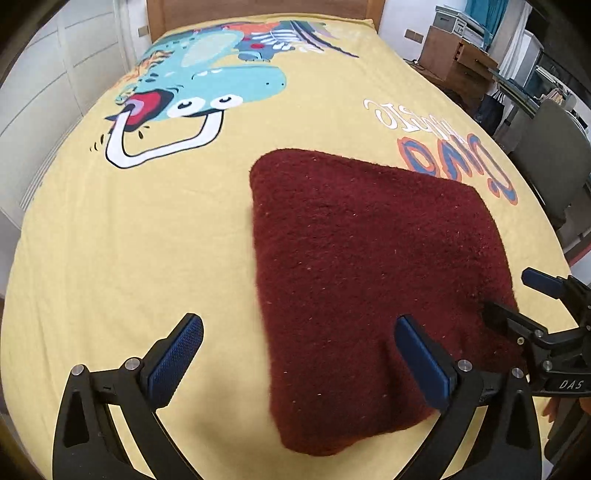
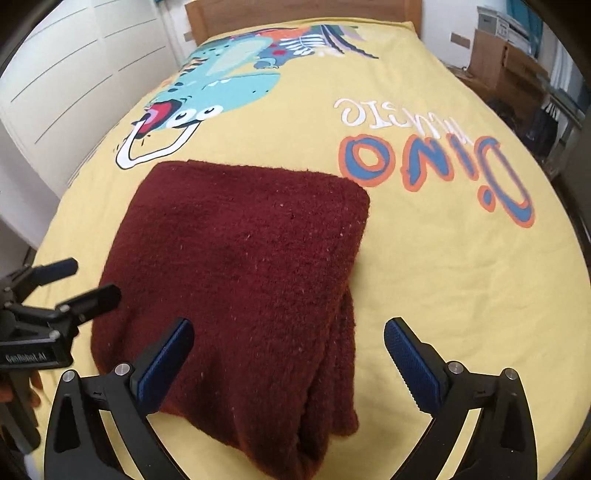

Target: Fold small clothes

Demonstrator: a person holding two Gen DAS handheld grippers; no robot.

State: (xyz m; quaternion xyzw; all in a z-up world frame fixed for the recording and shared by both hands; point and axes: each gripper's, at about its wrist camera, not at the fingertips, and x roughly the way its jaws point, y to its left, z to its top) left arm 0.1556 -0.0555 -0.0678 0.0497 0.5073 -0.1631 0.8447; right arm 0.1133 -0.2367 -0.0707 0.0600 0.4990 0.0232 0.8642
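A dark red fuzzy garment [image 1: 369,266] [image 2: 251,251] lies folded into a thick rectangle on the yellow bed sheet [image 1: 129,240] [image 2: 461,277]. My left gripper [image 1: 297,325] is open wide over the garment's near left edge. One blue pad [image 1: 421,362] is above the cloth and the other [image 1: 177,354] above the bare sheet. My right gripper [image 2: 290,325] is also open wide, straddling the garment's near right edge where the stacked layers show. Neither pinches any cloth. Each gripper shows in the other's view, the right gripper [image 1: 508,291] and the left gripper [image 2: 92,278], both at the garment's near corners.
The sheet carries a blue dinosaur print [image 1: 207,85] and "Dino" lettering [image 2: 436,170]. A wooden headboard [image 1: 258,11] closes the far end. White wardrobe doors [image 2: 74,74] stand at the left. Cardboard boxes [image 1: 458,59] and a grey chair [image 1: 550,162] stand at the right.
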